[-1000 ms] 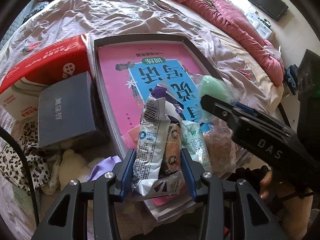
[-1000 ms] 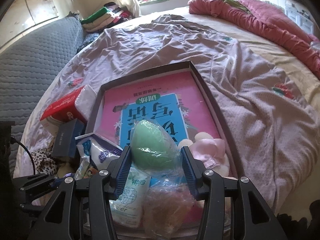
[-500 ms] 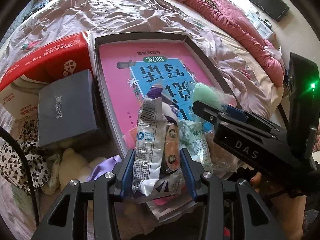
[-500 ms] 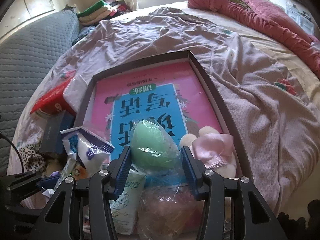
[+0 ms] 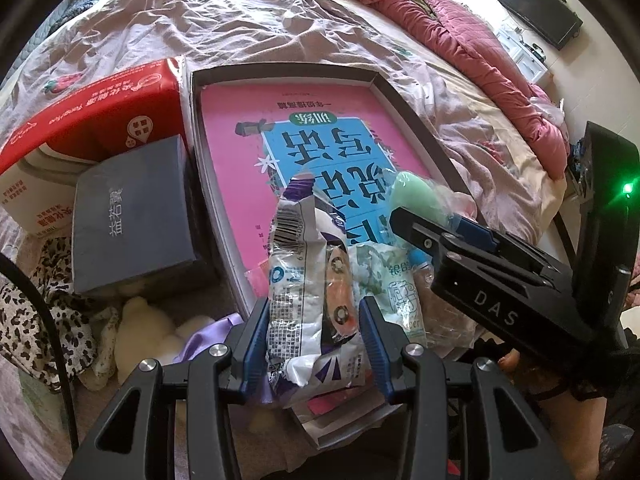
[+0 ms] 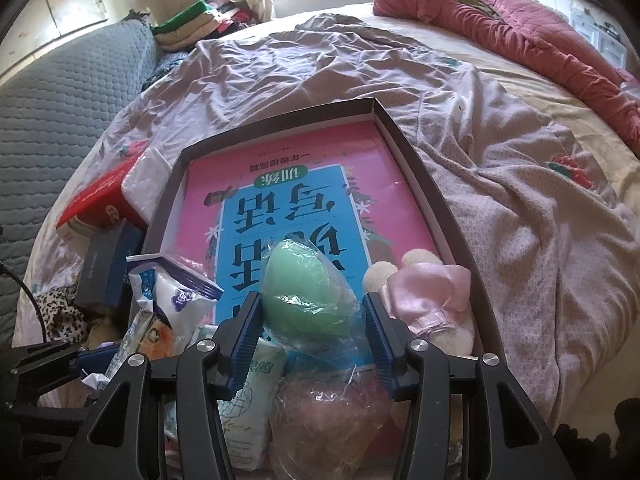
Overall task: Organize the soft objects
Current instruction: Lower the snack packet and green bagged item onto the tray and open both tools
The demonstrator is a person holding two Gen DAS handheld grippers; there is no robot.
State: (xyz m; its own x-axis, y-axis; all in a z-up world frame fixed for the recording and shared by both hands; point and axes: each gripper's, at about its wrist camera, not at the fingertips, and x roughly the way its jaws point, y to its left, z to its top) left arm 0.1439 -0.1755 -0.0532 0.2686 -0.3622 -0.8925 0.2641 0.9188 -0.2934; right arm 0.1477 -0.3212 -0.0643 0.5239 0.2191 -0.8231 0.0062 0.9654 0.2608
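Your left hand-held gripper [image 5: 314,344] is clamped on a crinkled snack packet [image 5: 308,292] that stands upright between its pads, over the near end of the tray [image 5: 280,70]. Your right hand-held gripper [image 6: 312,336] grips a green egg-shaped sponge in clear wrap [image 6: 304,292], long axis pointing away from you. The tray's bare pink floor lies straight ahead and below both; the right is nearer its free right side, beside the pink pouch [image 6: 424,292].
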